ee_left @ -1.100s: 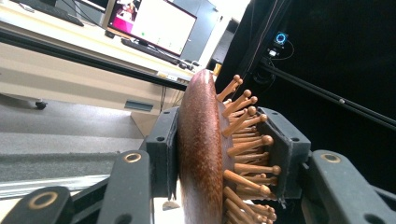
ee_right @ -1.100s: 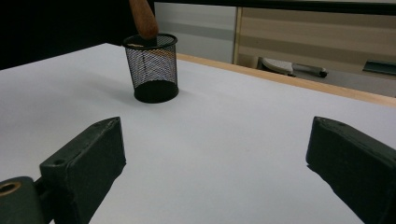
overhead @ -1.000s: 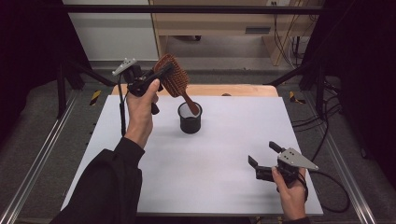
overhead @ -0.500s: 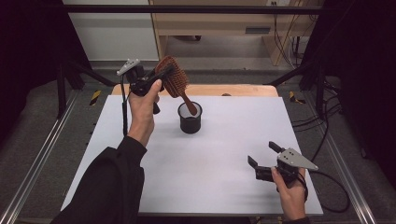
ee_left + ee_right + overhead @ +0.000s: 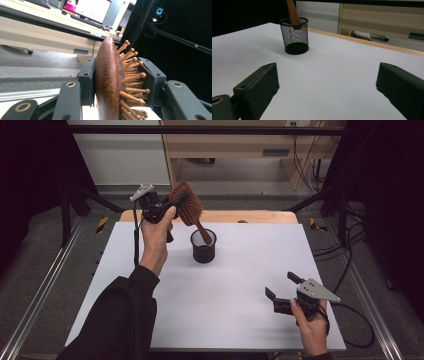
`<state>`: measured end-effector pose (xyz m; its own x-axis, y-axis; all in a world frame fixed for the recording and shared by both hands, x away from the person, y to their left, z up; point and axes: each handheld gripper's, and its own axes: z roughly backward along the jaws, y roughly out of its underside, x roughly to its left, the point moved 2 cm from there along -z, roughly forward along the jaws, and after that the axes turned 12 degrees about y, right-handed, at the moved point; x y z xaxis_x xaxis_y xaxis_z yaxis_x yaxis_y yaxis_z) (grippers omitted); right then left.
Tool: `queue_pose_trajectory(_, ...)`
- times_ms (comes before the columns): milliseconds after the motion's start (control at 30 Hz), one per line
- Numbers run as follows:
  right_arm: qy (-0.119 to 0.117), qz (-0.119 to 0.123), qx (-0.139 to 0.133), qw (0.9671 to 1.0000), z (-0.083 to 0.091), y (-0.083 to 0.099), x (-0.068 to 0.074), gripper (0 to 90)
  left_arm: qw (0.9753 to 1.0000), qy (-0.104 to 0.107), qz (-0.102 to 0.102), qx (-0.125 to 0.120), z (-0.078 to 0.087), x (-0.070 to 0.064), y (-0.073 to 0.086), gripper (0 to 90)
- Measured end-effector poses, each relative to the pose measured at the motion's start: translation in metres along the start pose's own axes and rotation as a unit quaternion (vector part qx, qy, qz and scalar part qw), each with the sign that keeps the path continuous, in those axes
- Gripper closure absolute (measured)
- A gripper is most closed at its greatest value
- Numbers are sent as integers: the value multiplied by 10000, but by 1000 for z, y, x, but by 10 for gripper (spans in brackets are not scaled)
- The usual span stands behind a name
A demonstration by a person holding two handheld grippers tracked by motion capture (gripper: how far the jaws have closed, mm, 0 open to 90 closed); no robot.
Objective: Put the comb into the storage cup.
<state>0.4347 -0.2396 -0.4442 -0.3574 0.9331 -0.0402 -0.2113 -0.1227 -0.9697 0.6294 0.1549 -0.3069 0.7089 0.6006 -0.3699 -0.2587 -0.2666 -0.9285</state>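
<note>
While raised, left tongs (image 5: 172,205) clamp hairbrush (image 5: 188,206), handle in cup (image 5: 203,246), right tongs (image 5: 282,289) wide open, empty.

Wooden hairbrush (image 5: 188,208): reddish-brown, oval paddle head, speckled grain on the back, rows of wooden pins with rounded tips. I have its head clamped in my left gripper (image 5: 176,202), one jaw flat on the smooth back, the other against the pin side. It hangs tilted above the far part of the table, head up and to the left, handle slanting down to the right, handle tip just inside the rim of the mesh cup (image 5: 204,246).

Mesh cup: black wire, round, upright on the white tabletop, open top, standing mid-table toward the far edge.
</note>
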Motion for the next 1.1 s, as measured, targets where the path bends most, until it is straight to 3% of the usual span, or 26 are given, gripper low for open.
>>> queue_pose_trajectory(700, -37, 64, 2, 10000, -1, 1, 0, 45, 9995, -50, -40, 316, -12, 3, 24, 521)
queue_pose_trajectory(1100, -58, 85, 3, 9999, -1, 1, 1, 45, 9991, -52, -107, 416, -15, 3, 28, 520)
